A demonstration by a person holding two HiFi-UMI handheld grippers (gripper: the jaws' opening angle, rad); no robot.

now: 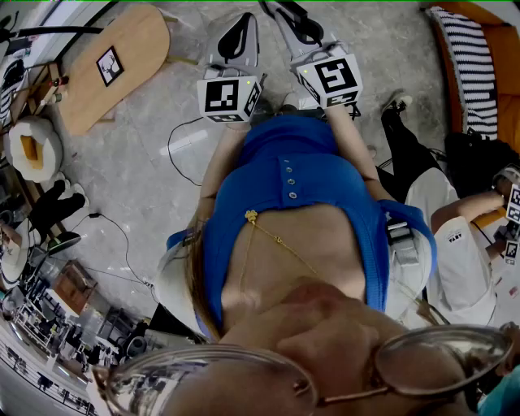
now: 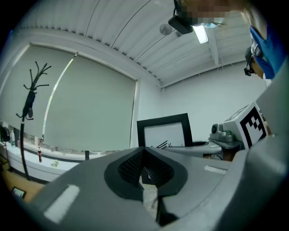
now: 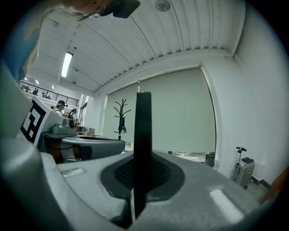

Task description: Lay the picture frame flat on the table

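My right gripper point(image 3: 142, 173) is shut on a thin black picture frame point(image 3: 143, 135), which stands upright and edge-on between its jaws. In the left gripper view the same frame point(image 2: 163, 131) shows its white picture, sticking out past the right gripper's jaws. My left gripper point(image 2: 144, 169) is shut with nothing held. In the head view both grippers, left point(image 1: 238, 36) and right point(image 1: 294, 20), hang side by side in front of my body. A light wooden table point(image 1: 138, 41) lies off to the upper left, away from both. A small black-framed deer picture point(image 1: 110, 65) rests on it.
A white round cushion point(image 1: 32, 146) and cluttered shelves line the left. Cables point(image 1: 183, 154) trail over the grey floor. A seated person point(image 1: 455, 236) is at the right. By the window blind stand a coat rack point(image 2: 31, 90) and a suitcase point(image 3: 244, 169).
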